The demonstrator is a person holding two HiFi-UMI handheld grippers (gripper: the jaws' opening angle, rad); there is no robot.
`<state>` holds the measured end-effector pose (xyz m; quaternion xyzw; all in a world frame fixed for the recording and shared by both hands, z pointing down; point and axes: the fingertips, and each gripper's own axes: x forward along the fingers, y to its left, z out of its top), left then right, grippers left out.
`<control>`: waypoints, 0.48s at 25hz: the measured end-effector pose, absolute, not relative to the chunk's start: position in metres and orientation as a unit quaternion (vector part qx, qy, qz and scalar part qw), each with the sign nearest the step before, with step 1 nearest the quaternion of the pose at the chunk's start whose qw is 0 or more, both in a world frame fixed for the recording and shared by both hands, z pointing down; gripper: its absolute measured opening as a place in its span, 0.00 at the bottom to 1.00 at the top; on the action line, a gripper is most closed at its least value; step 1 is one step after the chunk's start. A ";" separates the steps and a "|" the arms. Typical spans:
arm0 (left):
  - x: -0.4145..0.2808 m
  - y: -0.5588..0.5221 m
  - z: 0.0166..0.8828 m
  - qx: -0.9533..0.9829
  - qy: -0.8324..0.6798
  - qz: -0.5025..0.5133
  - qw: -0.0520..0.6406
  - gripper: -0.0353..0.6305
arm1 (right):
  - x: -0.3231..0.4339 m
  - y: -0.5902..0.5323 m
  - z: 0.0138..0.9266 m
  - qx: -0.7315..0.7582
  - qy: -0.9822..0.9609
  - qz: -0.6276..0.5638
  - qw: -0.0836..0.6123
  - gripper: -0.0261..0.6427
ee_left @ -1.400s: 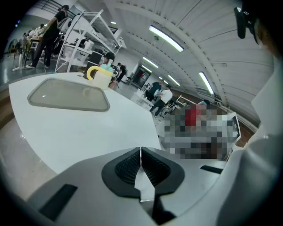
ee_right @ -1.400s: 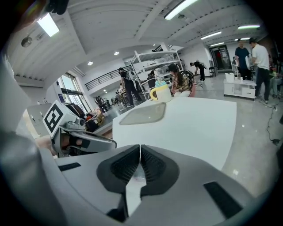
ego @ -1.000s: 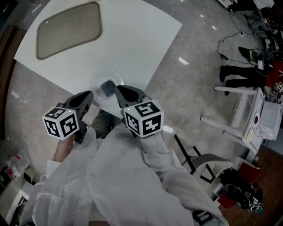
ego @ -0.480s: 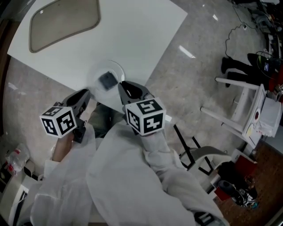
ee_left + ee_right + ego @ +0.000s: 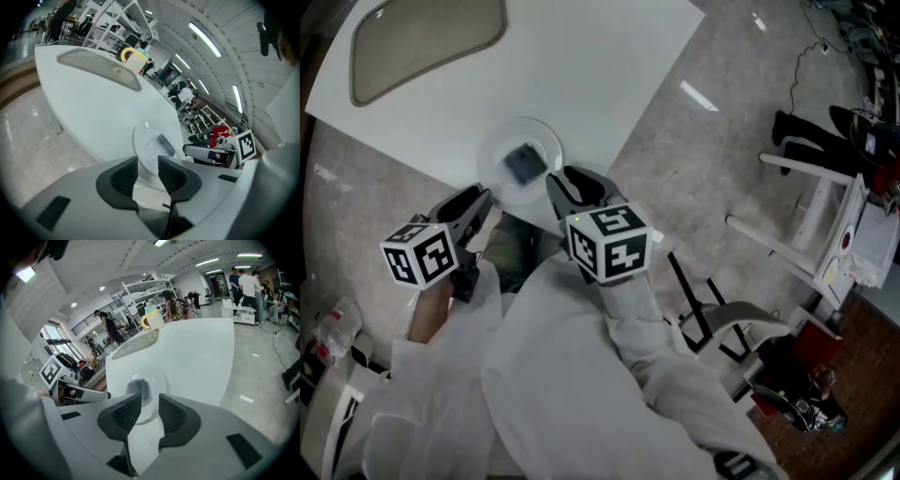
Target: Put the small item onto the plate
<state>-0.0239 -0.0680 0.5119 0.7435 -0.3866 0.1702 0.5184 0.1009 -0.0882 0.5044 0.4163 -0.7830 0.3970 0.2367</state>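
Note:
The small grey item (image 5: 523,164) lies on the clear round plate (image 5: 502,183) near the white table's near edge. No gripper touches it. My left gripper (image 5: 478,199) hangs just short of the plate, below the table edge. Its jaws have just been opening, and nothing is between them. In the left gripper view the plate (image 5: 143,140) and the item (image 5: 165,143) show past the left gripper (image 5: 147,165). My right gripper (image 5: 567,180) is open beside the plate with nothing held. The right gripper view shows the item (image 5: 140,389) beyond the right gripper (image 5: 150,403).
A beige oval tray (image 5: 427,42) lies at the table's far left. A yellow and white mug (image 5: 152,319) stands at the far end. A white chair frame (image 5: 802,239) and a person's dark legs (image 5: 811,155) are on the floor at the right.
Both grippers have drawn back from the plate toward me and sunk. The plate, partly covered by them before, now shows whole with the item still lying on it.

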 end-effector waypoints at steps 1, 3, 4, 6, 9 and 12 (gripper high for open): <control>-0.024 -0.069 0.513 0.743 -0.387 0.171 0.519 0.23 | 0.103 -0.090 0.506 0.420 -0.780 0.399 0.237 0.19; -0.025 -0.070 0.514 0.742 -0.386 0.171 0.520 0.23 | 0.106 -0.093 0.509 0.427 -0.775 0.400 0.238 0.20; -0.024 -0.070 0.515 0.741 -0.385 0.171 0.523 0.23 | 0.107 -0.094 0.511 0.428 -0.773 0.402 0.239 0.20; -0.021 -0.071 0.515 0.739 -0.383 0.170 0.528 0.23 | 0.110 -0.097 0.514 0.429 -0.771 0.405 0.242 0.20; -0.019 -0.072 0.516 0.736 -0.382 0.173 0.532 0.23 | 0.110 -0.100 0.518 0.426 -0.768 0.409 0.247 0.20; -0.021 -0.073 0.522 0.732 -0.379 0.176 0.538 0.23 | 0.108 -0.102 0.525 0.423 -0.766 0.416 0.249 0.20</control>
